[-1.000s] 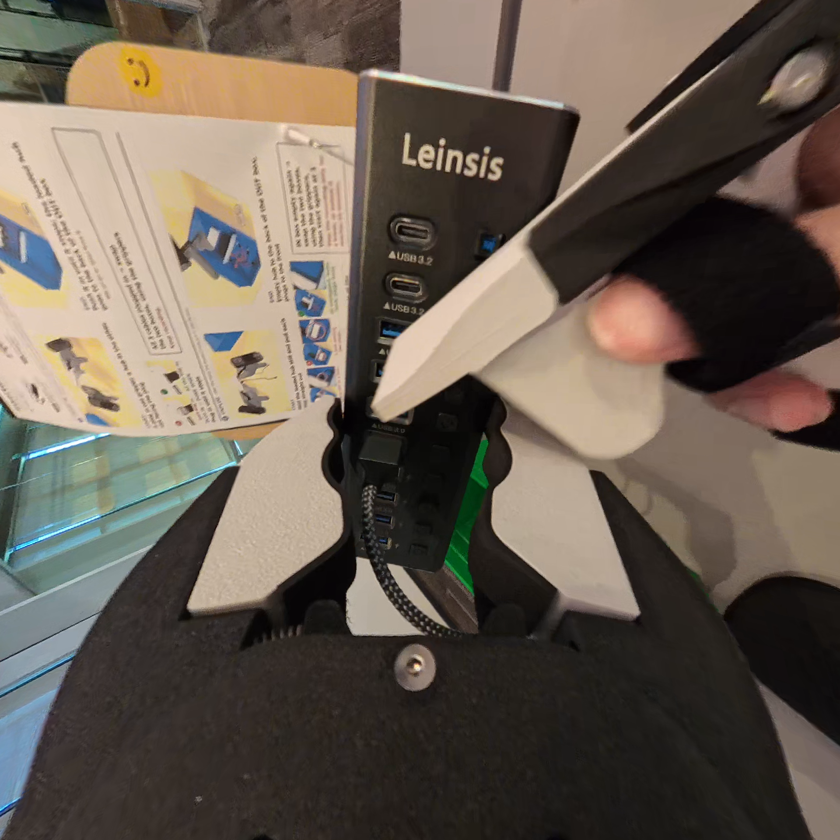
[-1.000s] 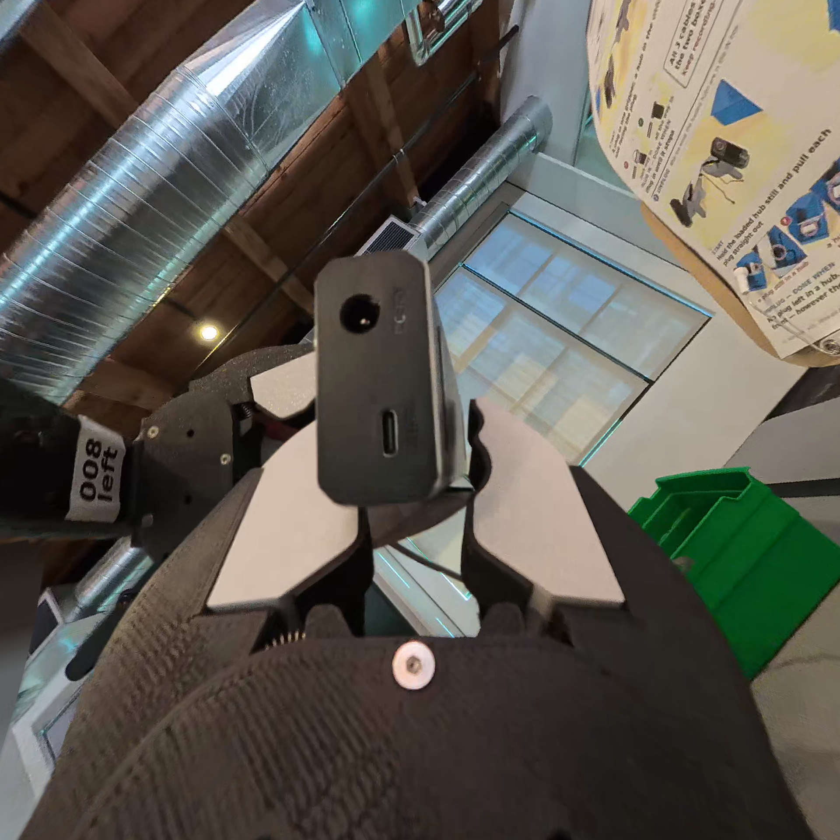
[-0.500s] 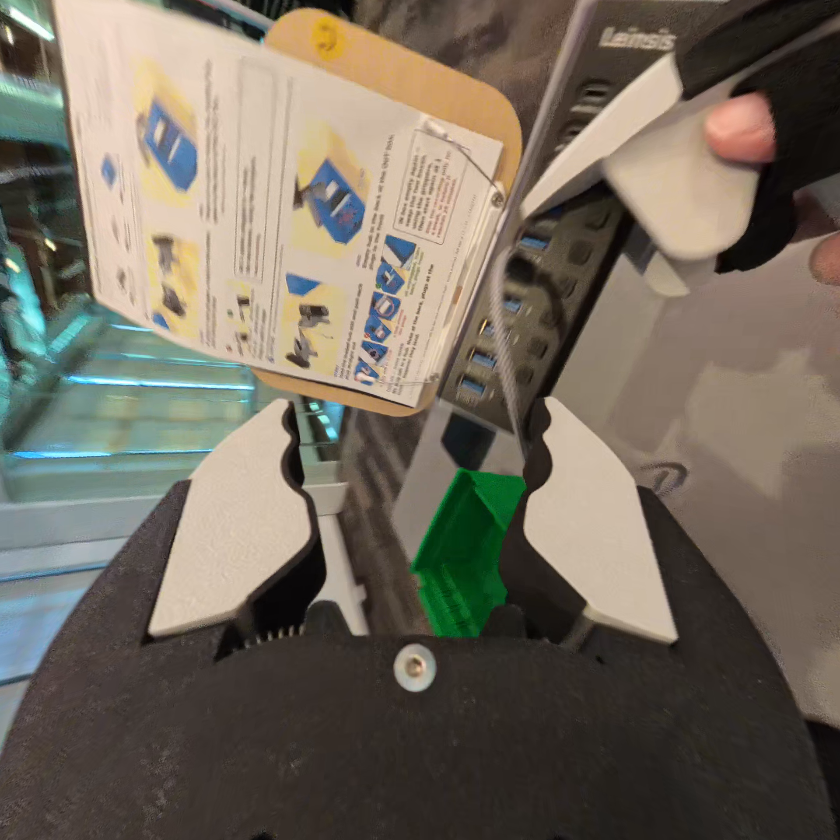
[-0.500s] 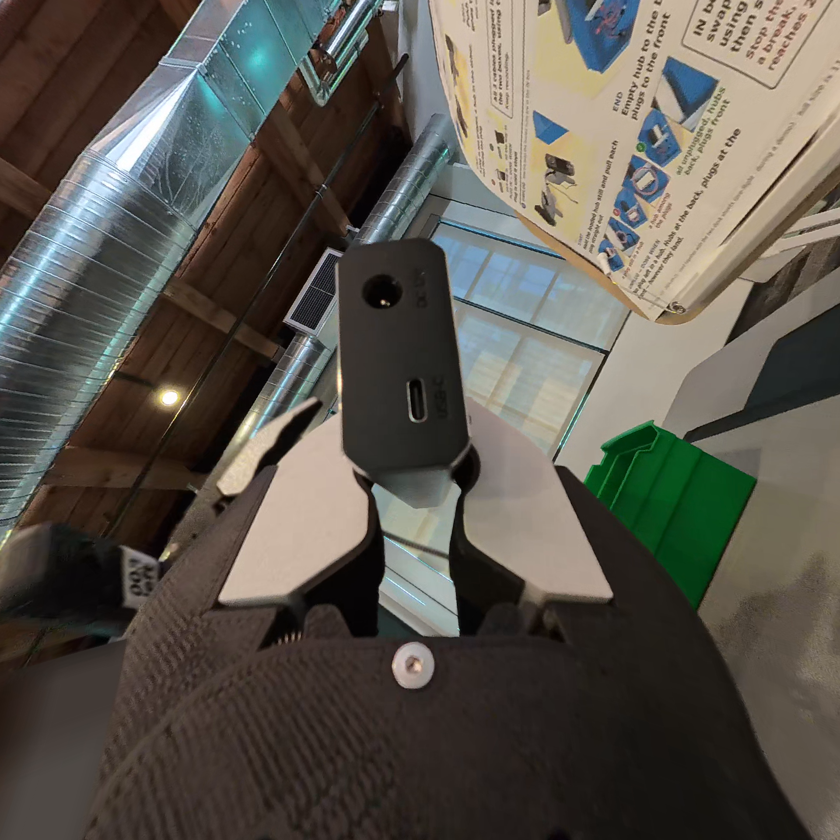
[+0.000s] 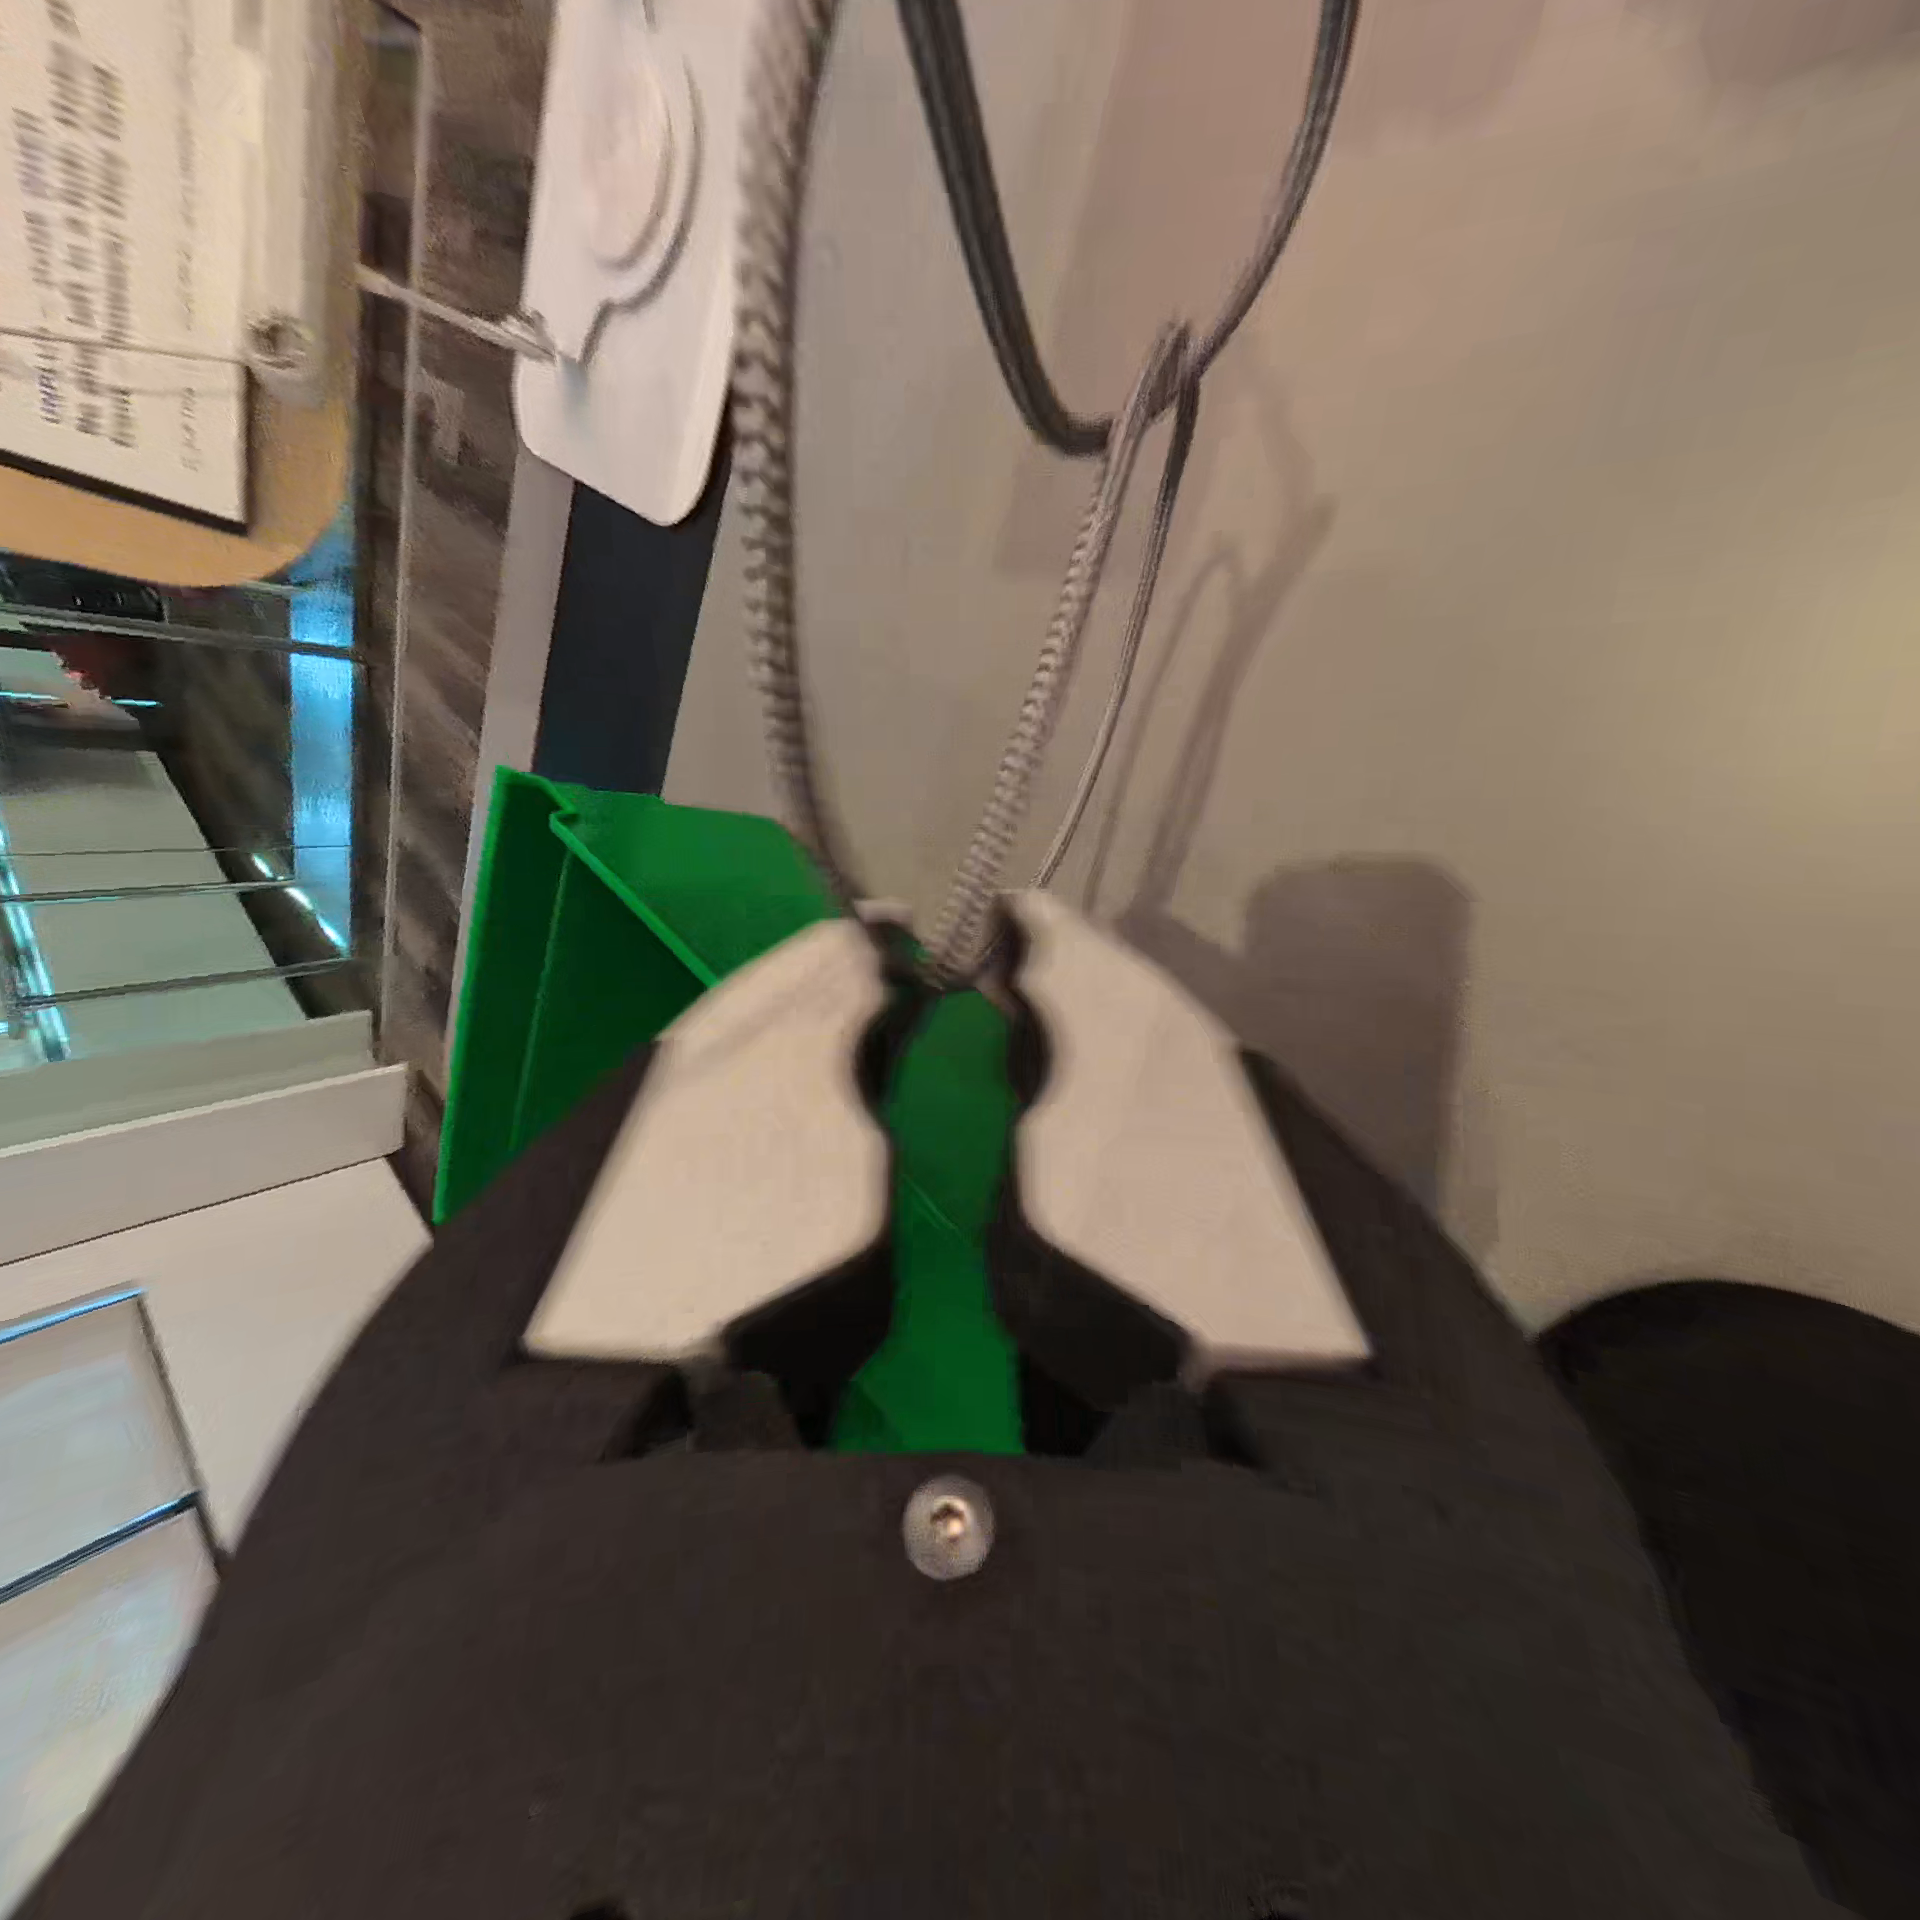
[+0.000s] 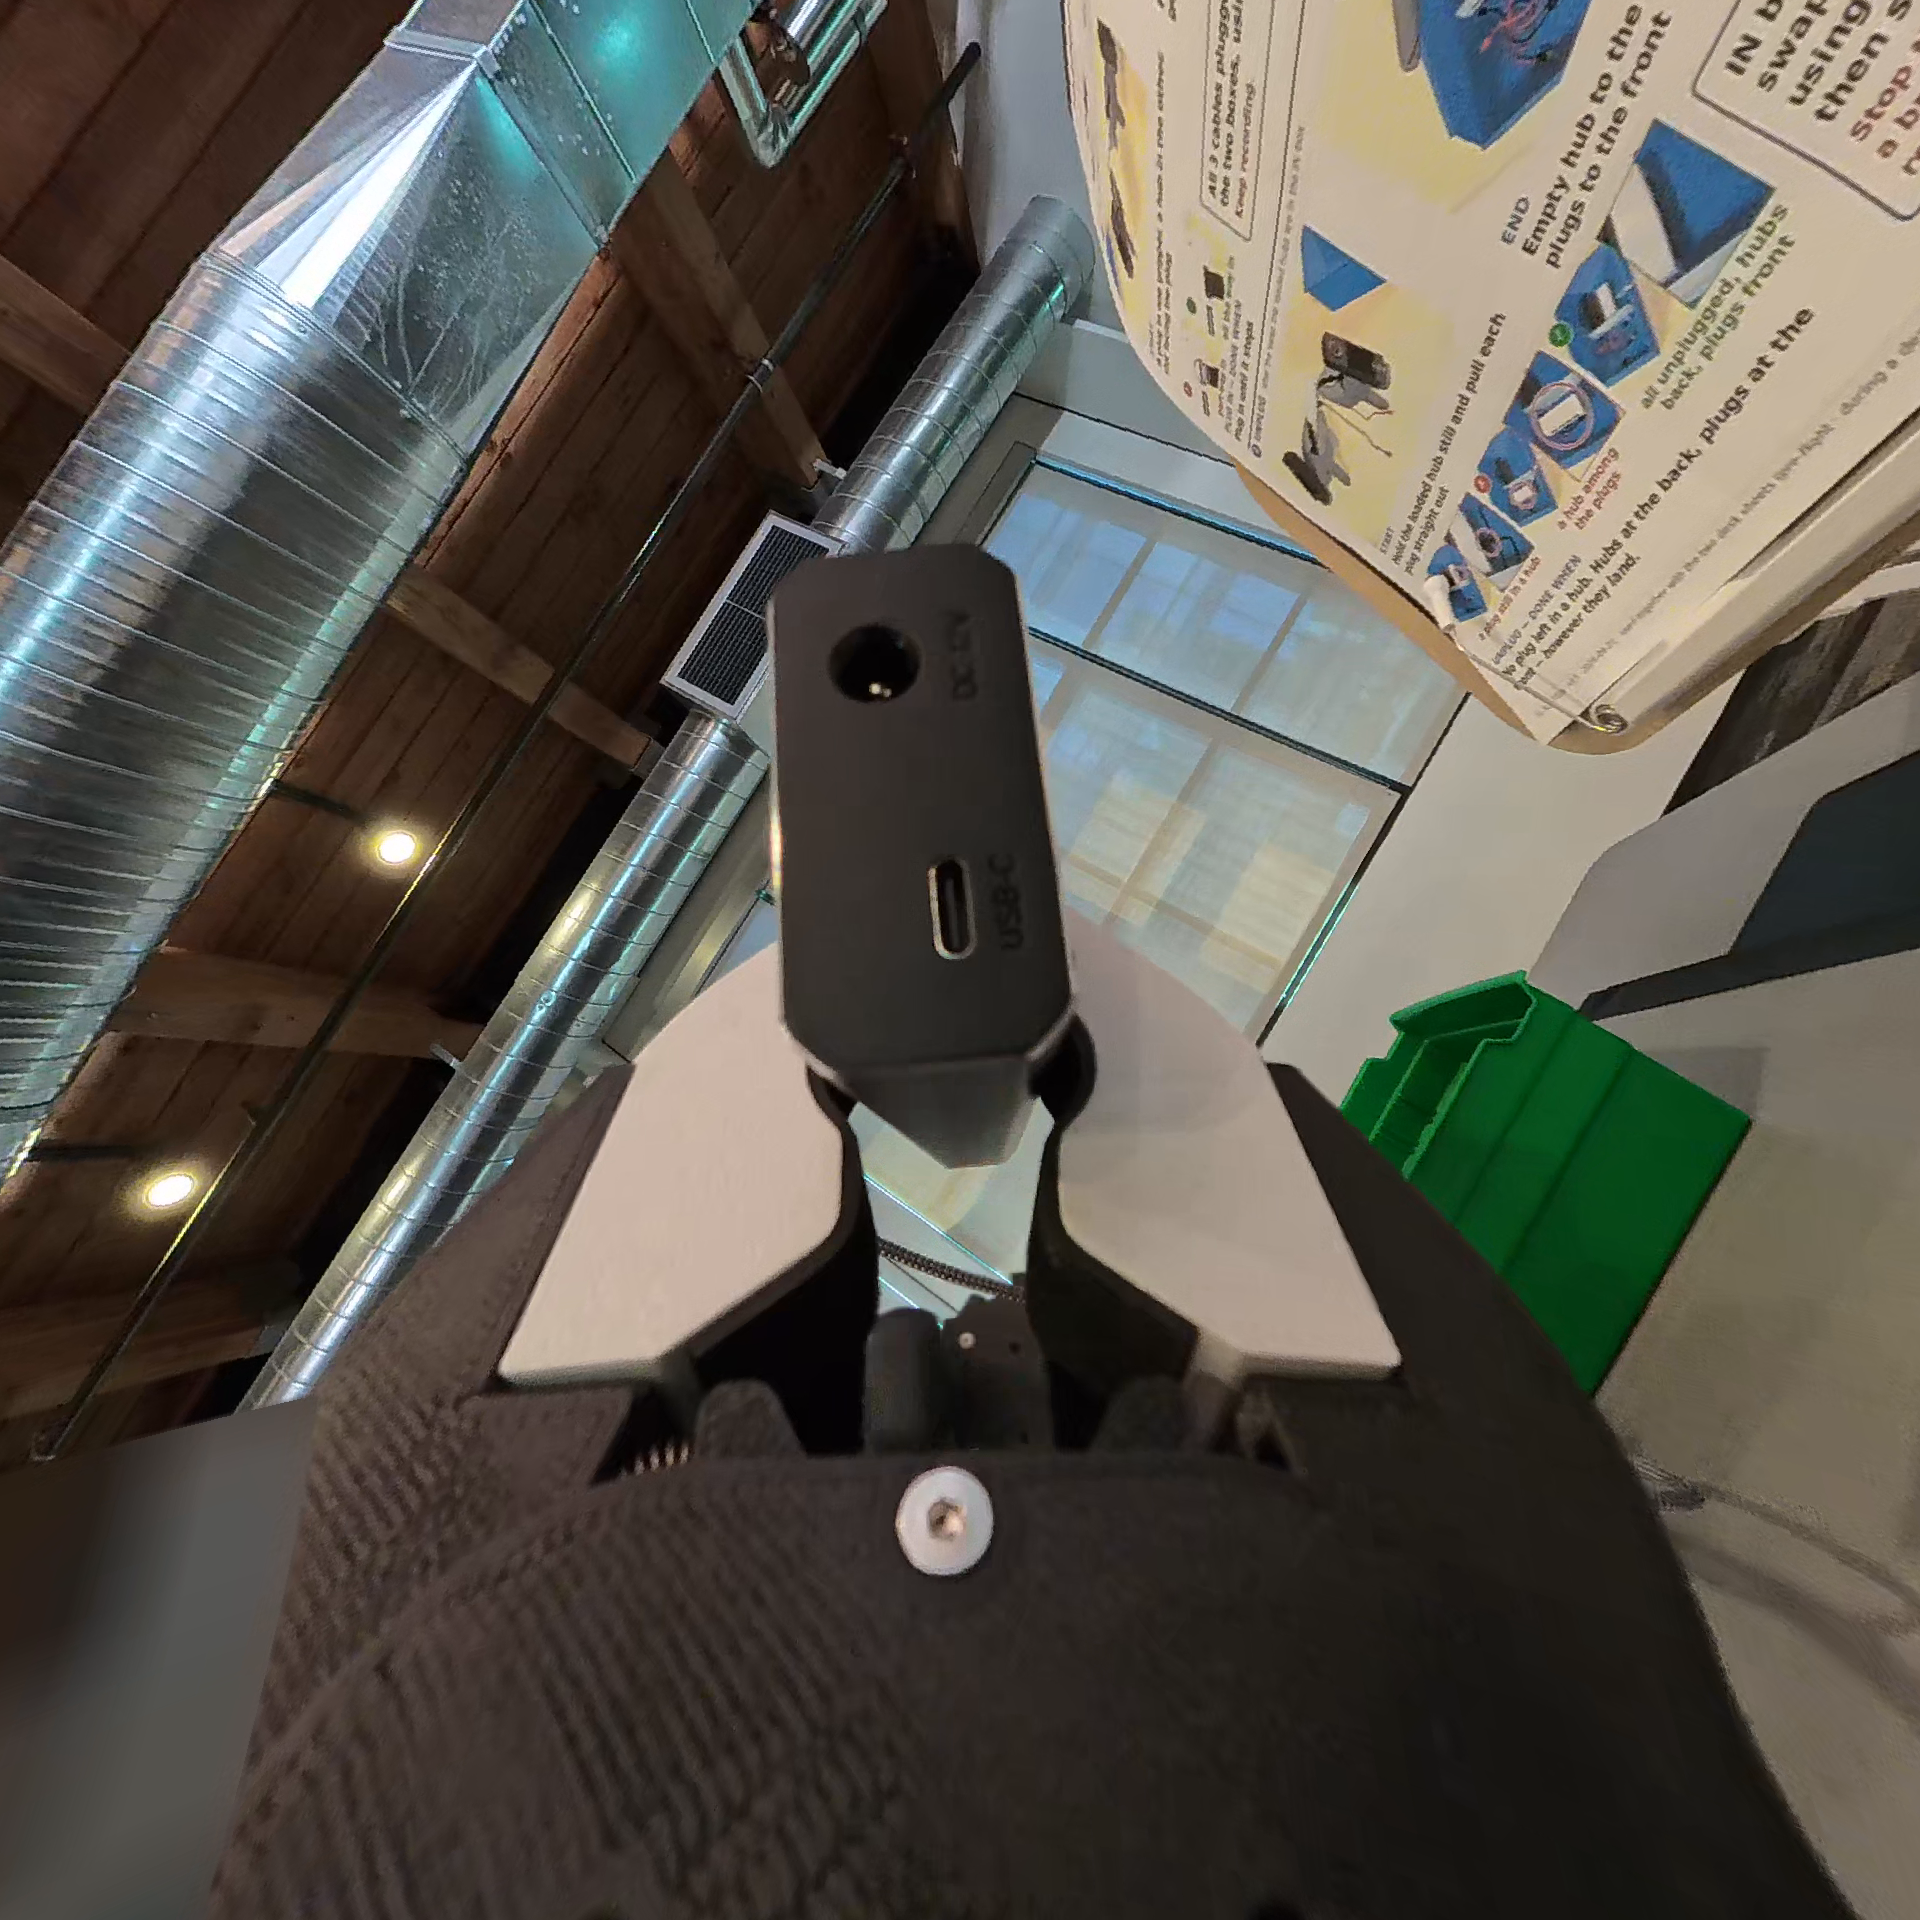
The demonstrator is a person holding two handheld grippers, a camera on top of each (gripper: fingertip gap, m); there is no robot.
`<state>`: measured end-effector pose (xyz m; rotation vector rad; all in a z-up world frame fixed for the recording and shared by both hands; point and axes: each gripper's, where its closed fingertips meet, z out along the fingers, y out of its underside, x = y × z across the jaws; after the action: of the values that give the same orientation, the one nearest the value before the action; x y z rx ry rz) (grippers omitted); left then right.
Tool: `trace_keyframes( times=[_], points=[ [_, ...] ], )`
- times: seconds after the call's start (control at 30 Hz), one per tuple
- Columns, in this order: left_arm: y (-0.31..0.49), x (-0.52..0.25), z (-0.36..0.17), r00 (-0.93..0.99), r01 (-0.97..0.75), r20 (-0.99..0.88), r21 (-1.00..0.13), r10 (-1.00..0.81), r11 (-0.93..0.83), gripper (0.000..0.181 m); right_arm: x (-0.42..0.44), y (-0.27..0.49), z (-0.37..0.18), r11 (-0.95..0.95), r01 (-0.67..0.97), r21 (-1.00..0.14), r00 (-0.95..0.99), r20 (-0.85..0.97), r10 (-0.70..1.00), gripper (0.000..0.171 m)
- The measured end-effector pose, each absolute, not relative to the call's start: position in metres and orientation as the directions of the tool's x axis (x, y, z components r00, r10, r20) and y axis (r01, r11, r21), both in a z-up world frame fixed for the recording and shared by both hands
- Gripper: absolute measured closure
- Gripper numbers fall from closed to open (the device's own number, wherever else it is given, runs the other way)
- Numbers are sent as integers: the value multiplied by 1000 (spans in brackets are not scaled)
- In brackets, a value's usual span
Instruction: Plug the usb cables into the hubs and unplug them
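The way ahead of the left gripper (image 5: pixel 940 951) is crossed by a braided cable (image 5: pixel 1023 717), pinched at the tips of its nearly closed jaws, and by a dark cable loop (image 5: pixel 997 281) hanging above. To the left, passage is blocked by the green bin (image 5: pixel 623 935) and a white fingertip (image 5: pixel 634 312) of the other gripper. The pale desk (image 5: pixel 1558 571) to the right is left free. The right gripper (image 6: pixel 940 1081) has its jaws filled by the black hub (image 6: pixel 914 831); beyond, an instruction sheet (image 6: pixel 1455 312) stands at the upper right.

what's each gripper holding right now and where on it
Right gripper clamps the black hub by its lower end. Left gripper pinches the braided cable at its fingertips.
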<state>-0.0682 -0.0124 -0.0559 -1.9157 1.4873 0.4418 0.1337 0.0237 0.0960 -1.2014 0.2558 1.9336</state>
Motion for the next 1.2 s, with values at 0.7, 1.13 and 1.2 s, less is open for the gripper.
trace_keyframes(
  times=[0.7,1.13,1.2],
  points=[
    [-68,53,-6,354,-477,20,-856,-935,-199,82,123,-26,129,-503,-367,-783,-91,-507,857,140],
    [-77,133,42,78,-381,74,-920,-994,-98,111,134,-49,114,-310,-119,-943,-30,-308,951,140],
    [-73,156,32,37,-374,113,-920,-993,-119,115,139,-48,111,-302,-100,-948,-17,-302,953,140]
  ],
)
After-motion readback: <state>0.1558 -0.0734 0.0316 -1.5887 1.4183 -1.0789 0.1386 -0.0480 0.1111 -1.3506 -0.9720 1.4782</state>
